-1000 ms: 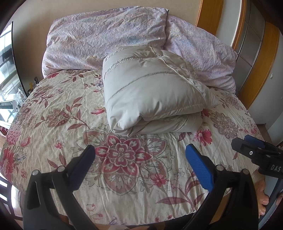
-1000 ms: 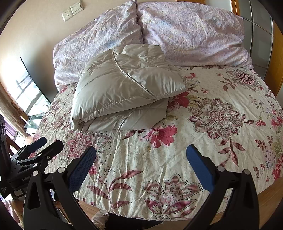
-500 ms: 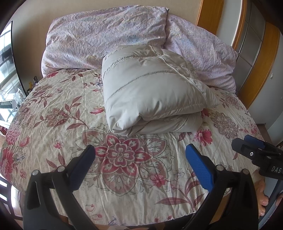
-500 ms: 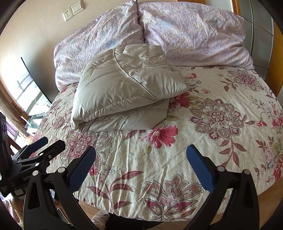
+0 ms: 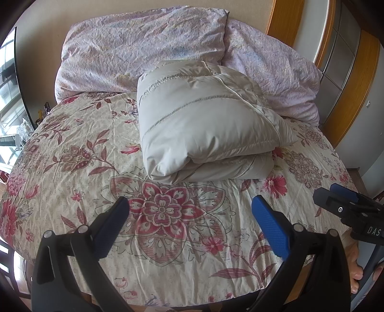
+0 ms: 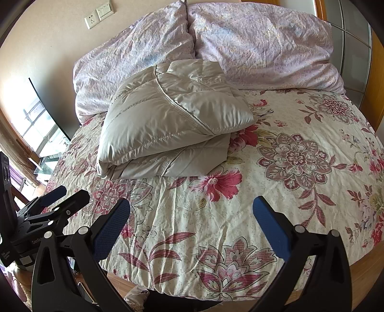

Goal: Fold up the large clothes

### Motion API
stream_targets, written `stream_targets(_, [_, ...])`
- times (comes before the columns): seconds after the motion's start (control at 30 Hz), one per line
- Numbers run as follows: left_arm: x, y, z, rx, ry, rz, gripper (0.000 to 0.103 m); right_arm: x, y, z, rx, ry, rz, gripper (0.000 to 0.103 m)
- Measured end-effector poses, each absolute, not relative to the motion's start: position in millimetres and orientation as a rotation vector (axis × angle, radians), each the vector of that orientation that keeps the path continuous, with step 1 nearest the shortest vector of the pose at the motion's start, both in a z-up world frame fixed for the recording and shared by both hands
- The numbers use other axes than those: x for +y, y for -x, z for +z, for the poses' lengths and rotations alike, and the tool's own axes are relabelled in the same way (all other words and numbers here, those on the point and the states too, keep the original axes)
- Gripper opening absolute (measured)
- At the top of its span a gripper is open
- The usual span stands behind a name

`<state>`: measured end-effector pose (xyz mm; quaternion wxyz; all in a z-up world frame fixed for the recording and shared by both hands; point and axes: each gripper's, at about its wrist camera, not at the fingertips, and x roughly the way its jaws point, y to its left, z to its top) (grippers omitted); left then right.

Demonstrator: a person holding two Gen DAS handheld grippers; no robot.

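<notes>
A pale grey puffy down jacket (image 5: 206, 124) (image 6: 170, 124) lies folded into a thick bundle on the floral bedspread (image 5: 168, 216) (image 6: 288, 192), just in front of the pillows. My left gripper (image 5: 190, 216) hangs open over the near part of the bed, well short of the jacket, with nothing between its blue pads. My right gripper (image 6: 192, 216) is likewise open and empty, back from the bundle. Each gripper also shows in the other's view: the right one (image 5: 345, 204) at the right edge, the left one (image 6: 57, 199) at the left edge.
Two lilac pillows (image 5: 144, 48) (image 6: 264, 45) lean against the wall at the head of the bed. A wooden door frame (image 5: 355, 79) stands at the right. A window (image 6: 36, 124) lies to the left, wall sockets (image 6: 98, 14) above. A hand (image 5: 355, 271) shows at lower right.
Almost nothing differs; both views have crept very slightly, and the jacket and both open grippers stay as they were.
</notes>
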<state>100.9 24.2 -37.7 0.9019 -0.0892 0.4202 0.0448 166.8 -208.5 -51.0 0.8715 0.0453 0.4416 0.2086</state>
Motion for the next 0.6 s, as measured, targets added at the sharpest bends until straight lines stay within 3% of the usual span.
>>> stream_targets(0.6, [24.7, -101.0, -35.3, 0.861, 0.181, 0.098, 0.101, -205.2, -167.1, -52.4, 0.925, -0.095, 0.44, 0.102])
